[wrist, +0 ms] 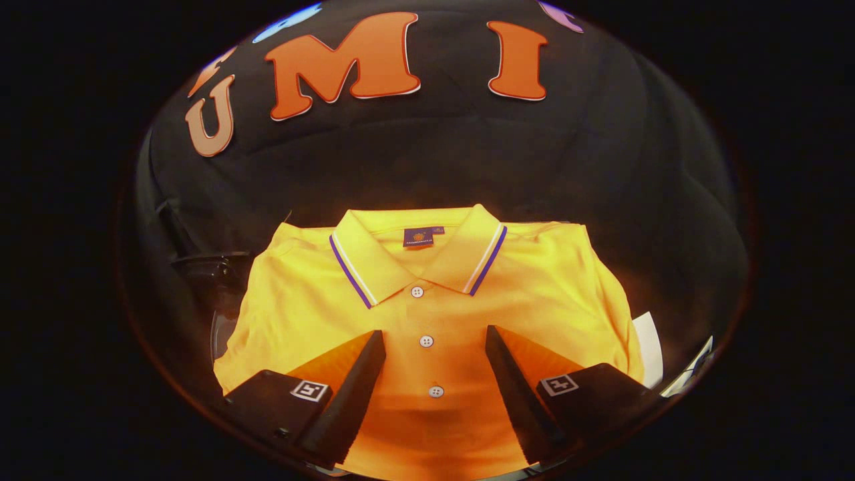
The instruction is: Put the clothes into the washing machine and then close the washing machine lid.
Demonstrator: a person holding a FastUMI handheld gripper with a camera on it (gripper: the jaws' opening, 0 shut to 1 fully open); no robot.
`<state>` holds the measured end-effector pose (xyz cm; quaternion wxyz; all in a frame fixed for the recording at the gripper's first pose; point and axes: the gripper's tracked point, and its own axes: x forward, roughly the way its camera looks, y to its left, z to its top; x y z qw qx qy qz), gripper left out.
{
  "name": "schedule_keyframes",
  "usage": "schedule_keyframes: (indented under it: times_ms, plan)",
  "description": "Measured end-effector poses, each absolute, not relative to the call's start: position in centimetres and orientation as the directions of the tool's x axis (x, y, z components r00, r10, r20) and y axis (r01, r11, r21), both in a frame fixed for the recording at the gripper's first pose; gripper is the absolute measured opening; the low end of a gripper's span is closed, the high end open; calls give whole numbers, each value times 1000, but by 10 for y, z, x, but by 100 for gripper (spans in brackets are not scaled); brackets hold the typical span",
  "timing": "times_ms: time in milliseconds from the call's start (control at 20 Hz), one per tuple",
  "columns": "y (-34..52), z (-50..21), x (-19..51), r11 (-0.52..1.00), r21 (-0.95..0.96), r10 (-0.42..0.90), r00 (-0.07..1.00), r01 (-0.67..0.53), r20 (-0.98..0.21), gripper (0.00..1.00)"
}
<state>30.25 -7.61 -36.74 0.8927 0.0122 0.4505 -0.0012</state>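
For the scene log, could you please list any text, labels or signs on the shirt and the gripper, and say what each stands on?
Small dark neck label inside the collar of the folded yellow polo shirt: holds a round emblem and tiny print, too small to read.
Square black-and-white marker tags on the fingers of the open gripper, which hovers over the shirt's button placket: patterns, not words.
No other readable text on them.

Backed by a black cloth wall (427, 160), creased in soft folds across the whole upper half of the frame. Lit warmly near the centre, fading into deep shadow toward the left and right. At centre left, a dark glossy shape (207, 267), too dim to identify; at lower right, a pale white edge (649, 347).
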Motion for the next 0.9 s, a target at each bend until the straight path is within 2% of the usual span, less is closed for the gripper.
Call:
schedule_keyframes:
  times_ms: [150,300,400,450,550,650,750,850,900]
  plan:
    - [-73,-367,302,1000,26,26,567,-8,-824,95]
    - [-66,-365,303,998,41,60,577,-45,-814,55]
    - [-61,-365,302,997,71,76,586,-32,-806,38]
    - [-61,-365,303,996,83,77,585,-17,-807,25]
    - [-61,-363,301,996,94,84,565,-10,-821,24]
    - [-60,-363,303,996,88,82,567,-18,-819,15]
    - [-60,-362,301,996,84,84,579,-27,-811,14]
    - [-61,-360,305,993,114,99,618,-16,-780,14]
    - [-60,-360,304,989,145,110,644,2,-757,9]
